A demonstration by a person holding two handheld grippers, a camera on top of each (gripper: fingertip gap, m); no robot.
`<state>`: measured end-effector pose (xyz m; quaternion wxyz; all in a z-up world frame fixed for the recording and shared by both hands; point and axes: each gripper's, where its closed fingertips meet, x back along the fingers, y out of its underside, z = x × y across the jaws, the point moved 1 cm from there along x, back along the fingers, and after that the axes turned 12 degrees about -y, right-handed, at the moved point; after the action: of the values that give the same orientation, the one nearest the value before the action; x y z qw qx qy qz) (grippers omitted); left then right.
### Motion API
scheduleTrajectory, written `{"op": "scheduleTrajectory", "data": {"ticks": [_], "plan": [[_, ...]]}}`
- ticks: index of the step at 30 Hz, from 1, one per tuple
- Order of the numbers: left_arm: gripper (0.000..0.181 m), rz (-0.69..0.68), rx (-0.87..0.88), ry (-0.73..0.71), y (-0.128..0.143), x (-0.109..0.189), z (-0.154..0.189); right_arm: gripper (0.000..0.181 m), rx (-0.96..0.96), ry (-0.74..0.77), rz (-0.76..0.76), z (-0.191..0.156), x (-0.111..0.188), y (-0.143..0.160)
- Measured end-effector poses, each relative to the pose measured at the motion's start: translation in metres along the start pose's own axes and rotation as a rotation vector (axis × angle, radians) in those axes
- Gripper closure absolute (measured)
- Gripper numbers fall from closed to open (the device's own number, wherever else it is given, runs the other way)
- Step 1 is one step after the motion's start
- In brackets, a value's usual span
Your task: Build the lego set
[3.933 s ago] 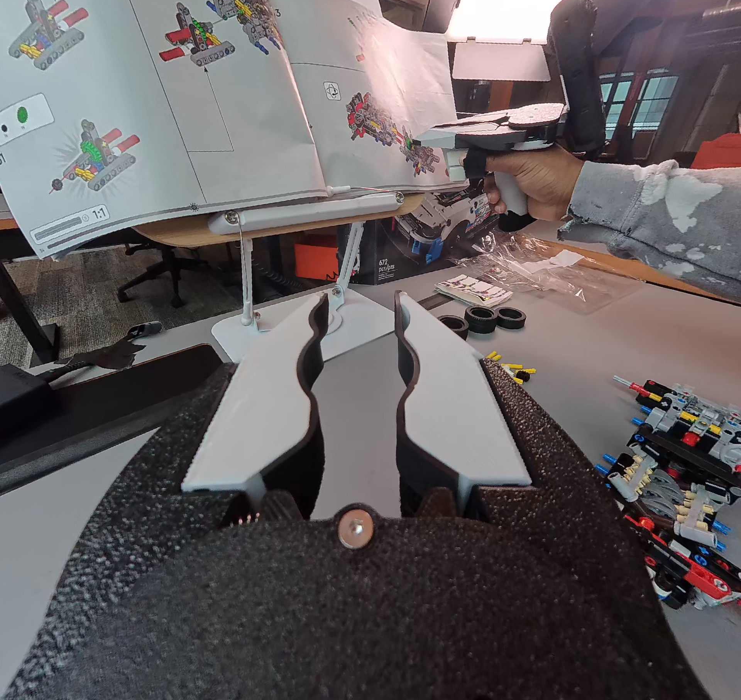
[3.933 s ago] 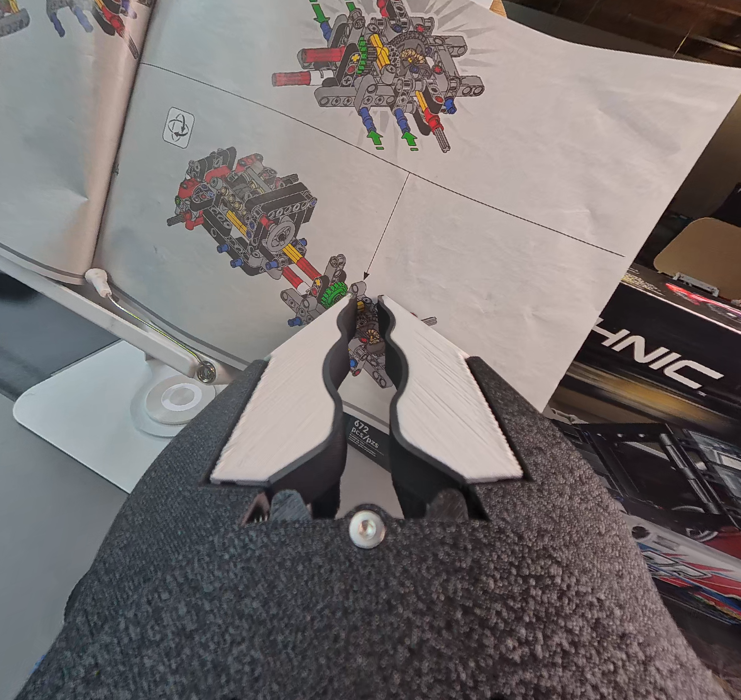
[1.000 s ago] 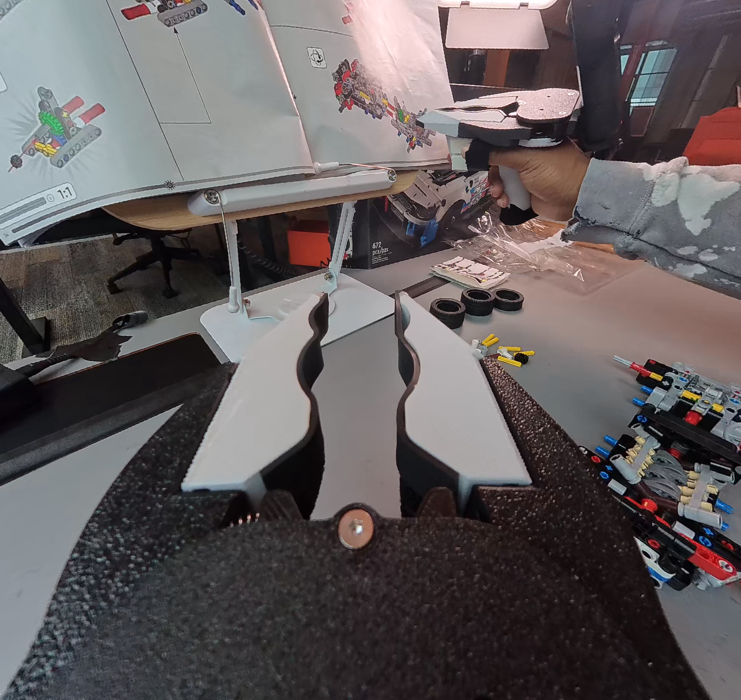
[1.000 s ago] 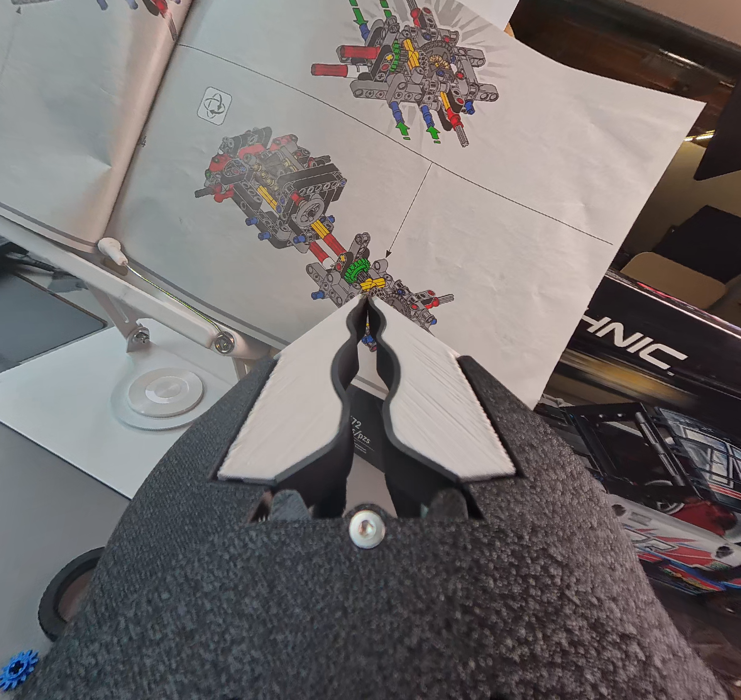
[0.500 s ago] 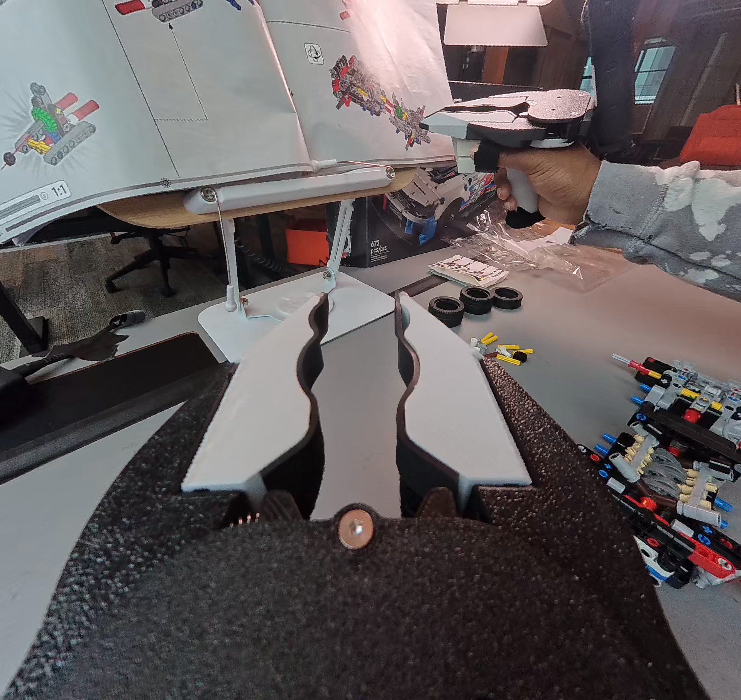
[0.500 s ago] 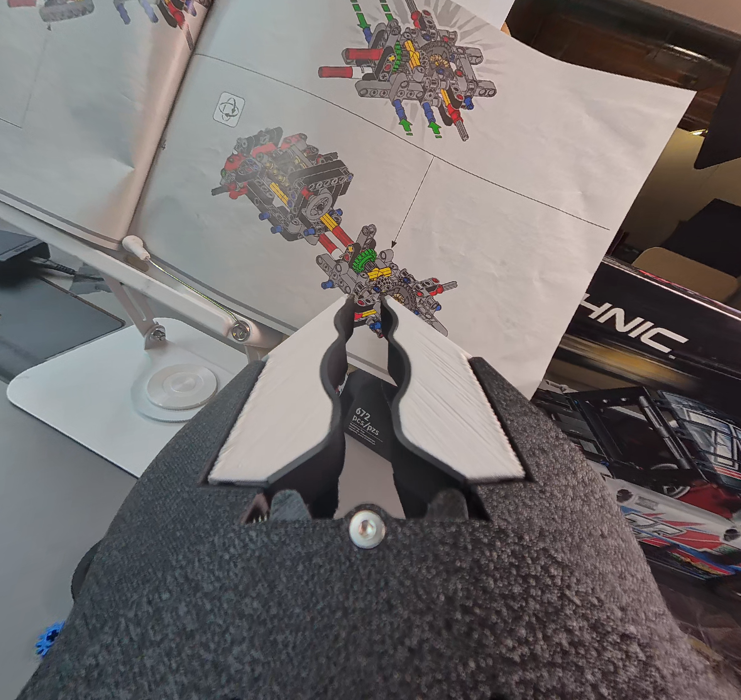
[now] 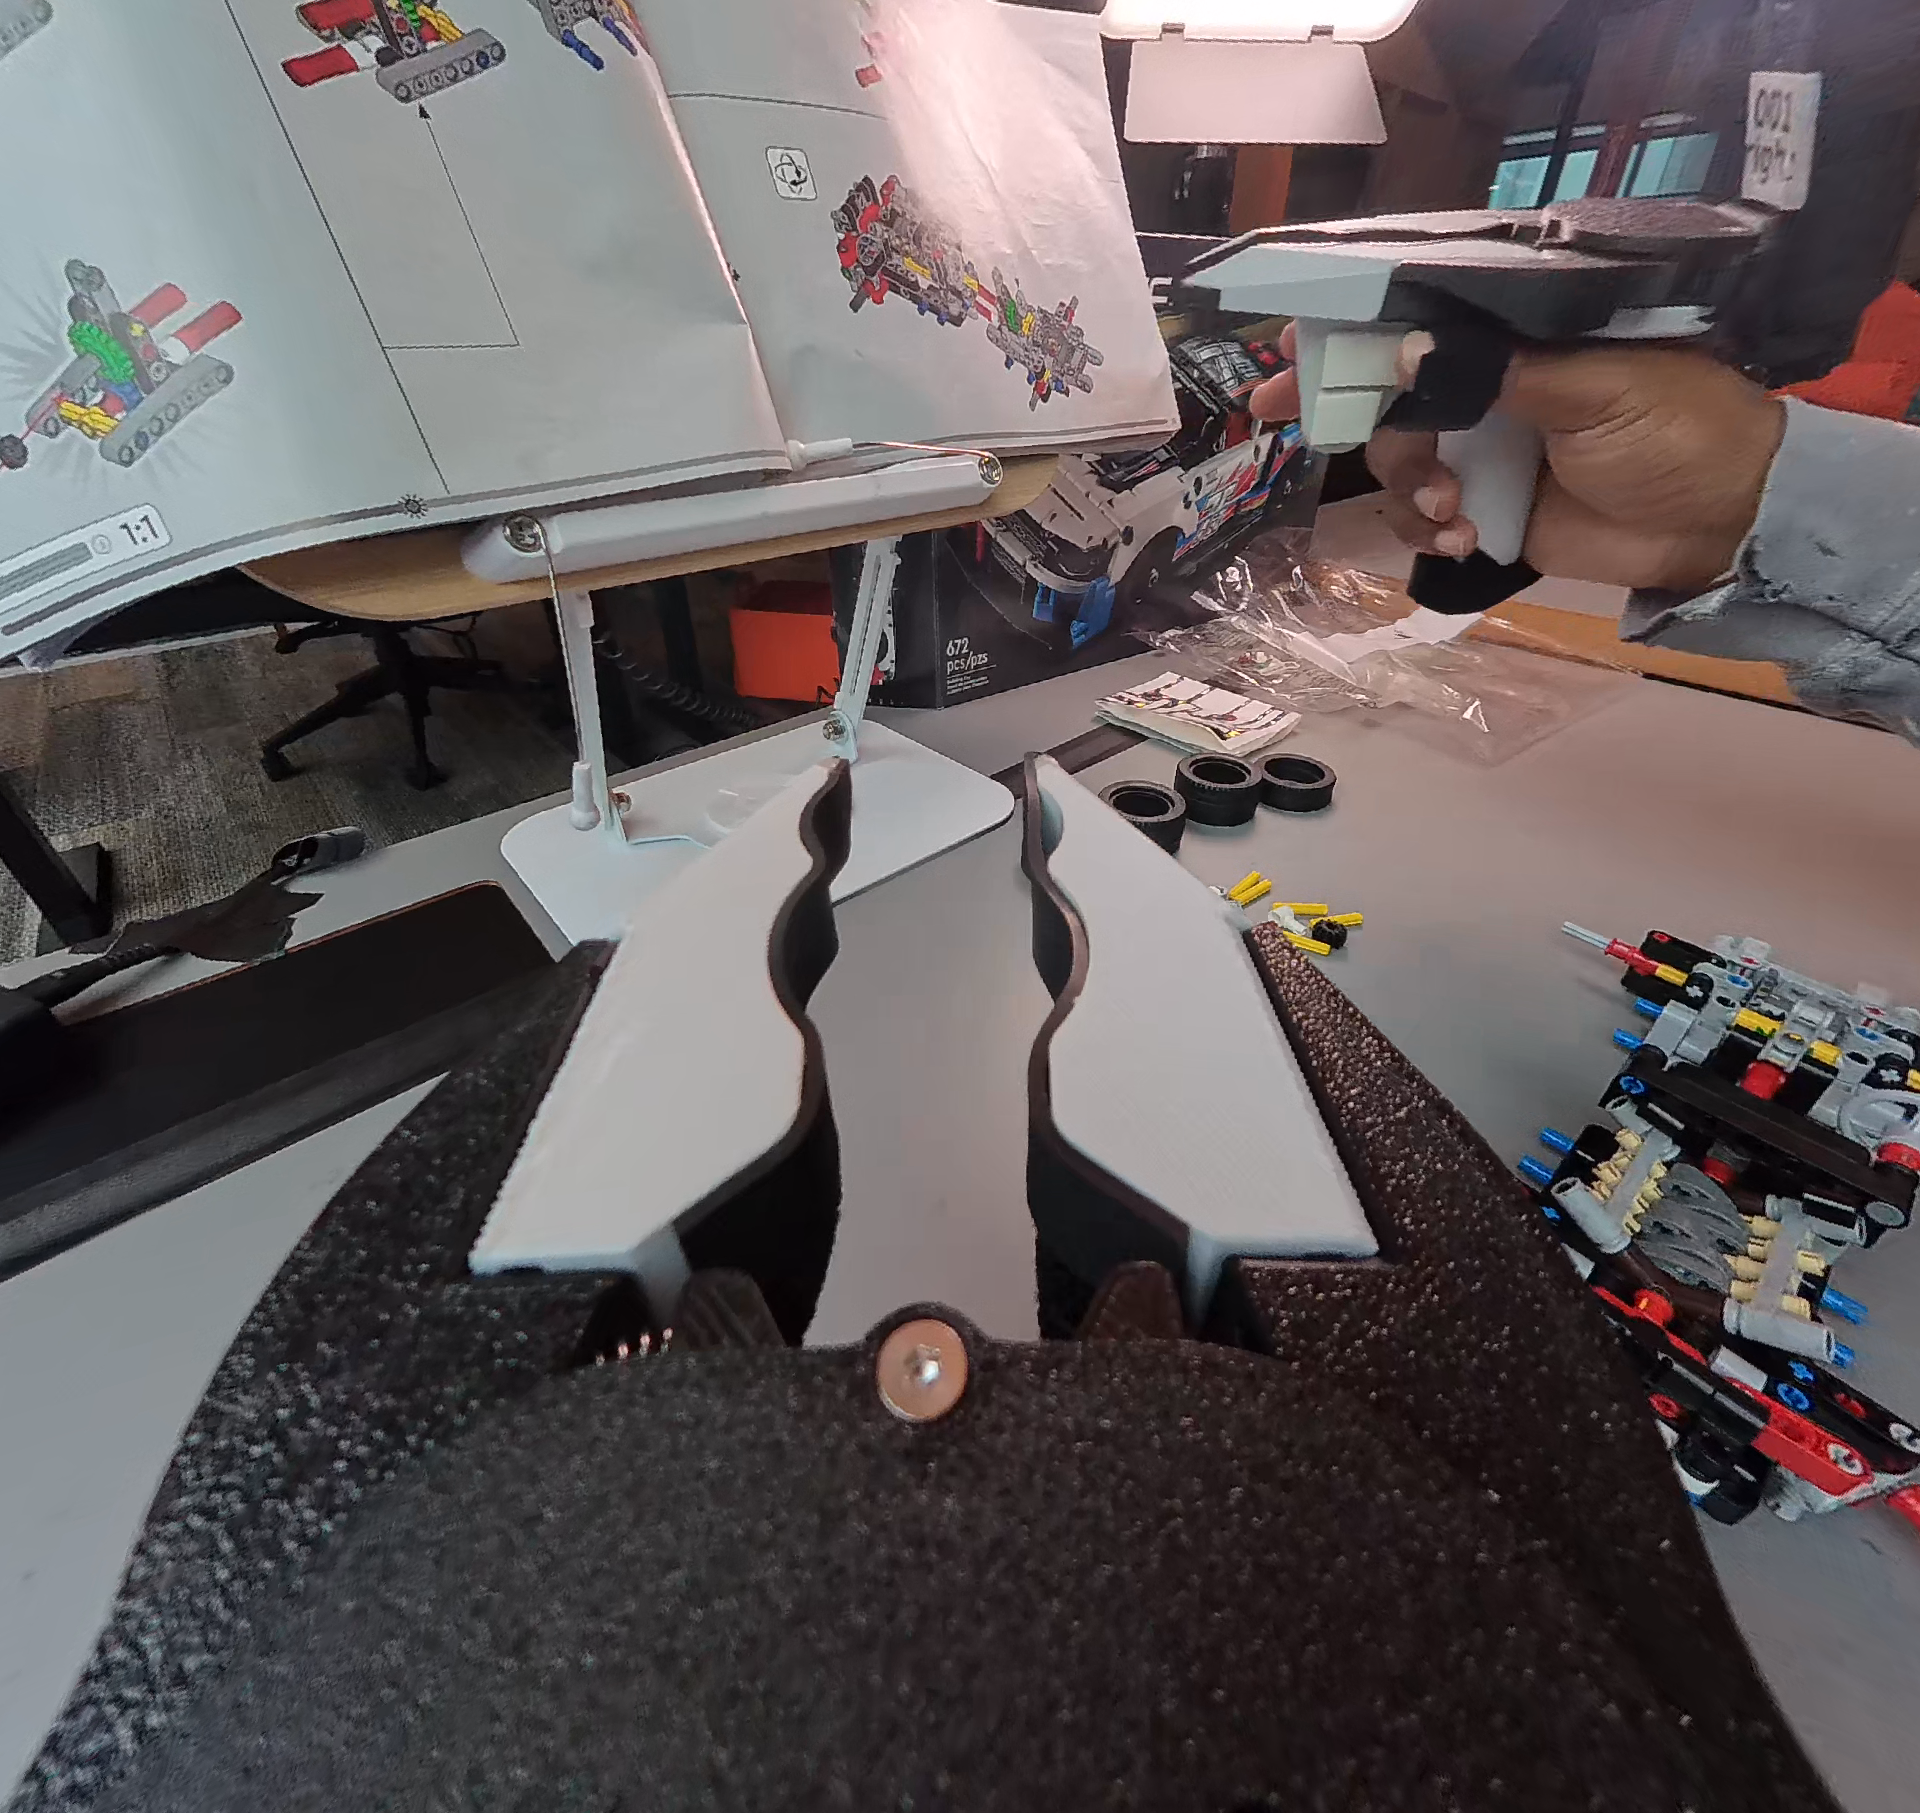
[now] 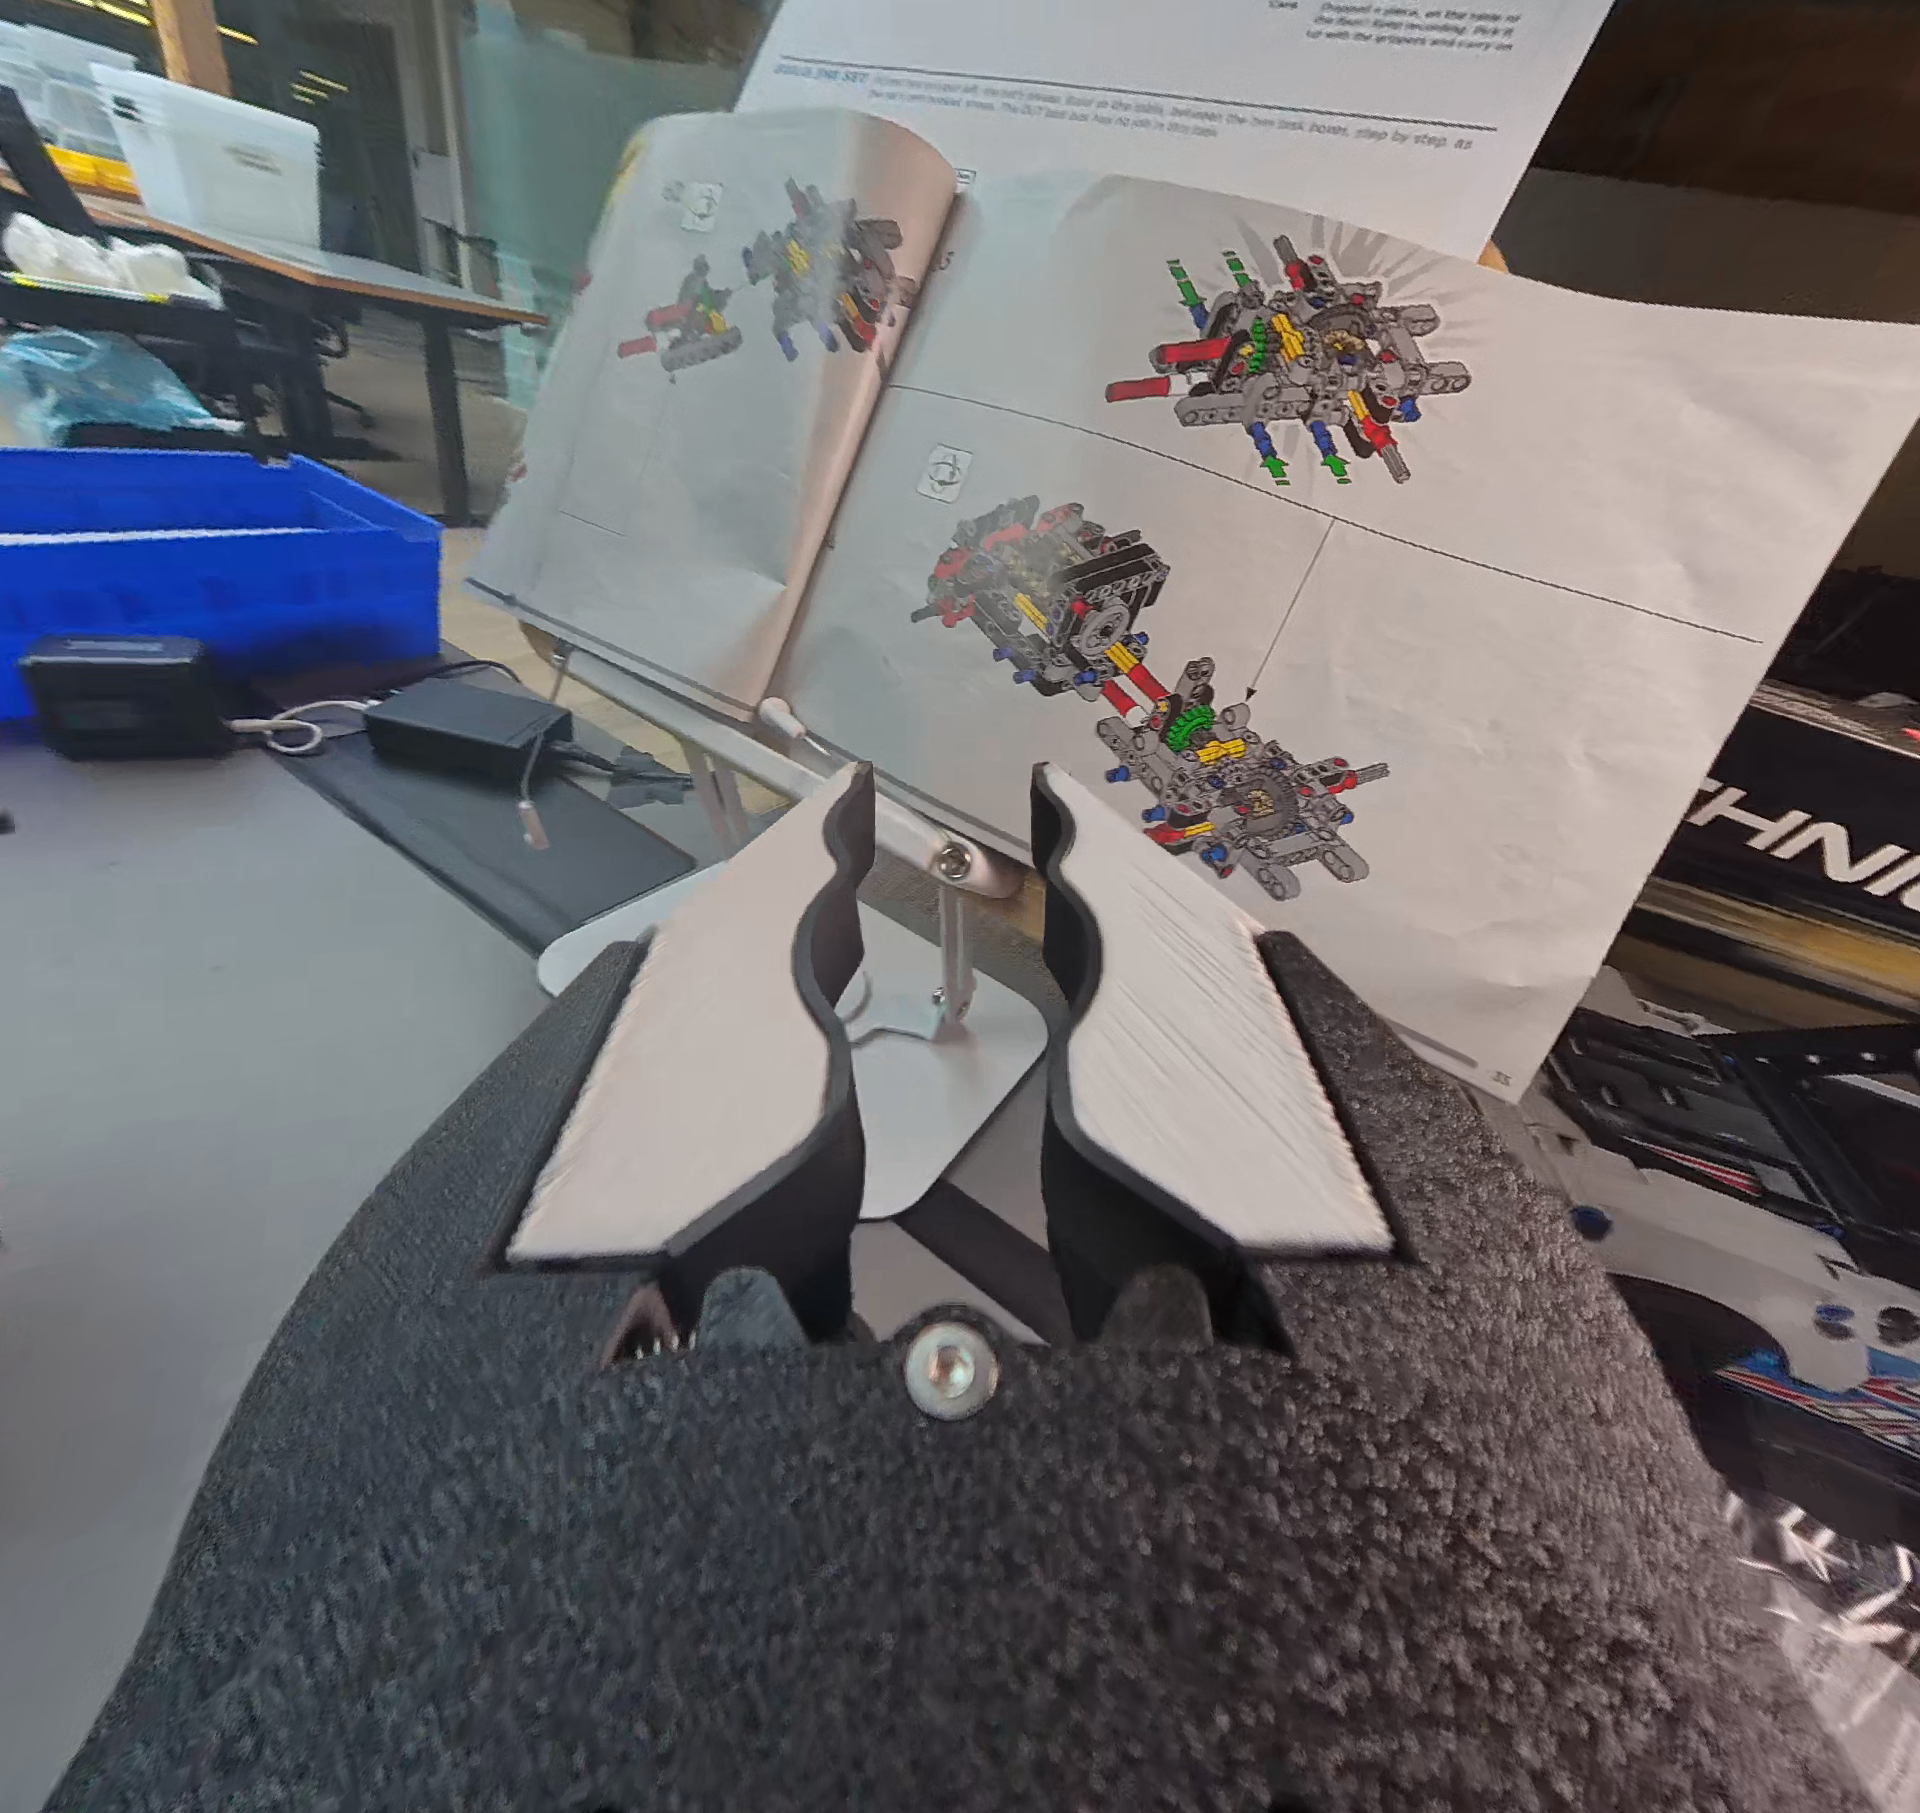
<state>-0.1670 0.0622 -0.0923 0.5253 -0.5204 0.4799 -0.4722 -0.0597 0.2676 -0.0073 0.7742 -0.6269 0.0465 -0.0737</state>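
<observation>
The open instruction booklet [image 7: 520, 205] rests on a white stand [image 7: 748, 807]; it also shows in the right wrist view [image 8: 1351, 620]. A partly built lego model [image 7: 1756, 1192] of black, grey and red parts lies on the grey table at the right. Three black tyres [image 7: 1221, 789] and small yellow pins [image 7: 1288, 916] lie beyond my left gripper [image 7: 935, 776], which is open and empty low over the table. My right gripper [image 8: 951, 781] is open and empty, held in the air in front of the booklet; it shows in the left wrist view [image 7: 1226, 277] in a hand.
The black lego box [image 7: 1091, 568] stands behind the stand. A sticker sheet [image 7: 1195, 703] and clear plastic bags [image 7: 1351, 641] lie at the back right. A black mat [image 7: 260, 1036] lies at the left. A blue bin [image 8: 208, 558] and a black power adapter [image 8: 468, 724] sit left.
My right gripper has opened wide and pulled back from the booklet page, swinging its view to the left. My left gripper has stayed open and almost still.
</observation>
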Motion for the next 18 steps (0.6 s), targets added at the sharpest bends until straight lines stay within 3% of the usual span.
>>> {"op": "scheduleTrajectory", "data": {"ticks": [1, 6, 11, 14, 18], "plan": [[0.147, -0.001, -0.001, 0.003, 0.000, 0.000, 0.001, 0.152, -0.005, -0.041, 0.004, -0.011, 0.007, -0.002], [0.147, -0.004, -0.004, 0.008, 0.002, -0.001, 0.003, 0.157, -0.040, -0.358, -0.050, -0.084, 0.058, 0.001], [0.147, -0.005, -0.002, 0.014, 0.002, -0.001, 0.005, 0.158, -0.071, -0.666, -0.279, -0.149, 0.135, 0.052], [0.147, -0.011, -0.008, 0.028, 0.004, -0.002, 0.011, 0.159, -0.067, -0.734, -0.455, -0.171, 0.173, 0.094], [0.148, -0.024, -0.019, 0.057, 0.008, -0.003, 0.024, 0.156, -0.059, -0.739, -0.565, -0.189, 0.186, 0.129]]}}
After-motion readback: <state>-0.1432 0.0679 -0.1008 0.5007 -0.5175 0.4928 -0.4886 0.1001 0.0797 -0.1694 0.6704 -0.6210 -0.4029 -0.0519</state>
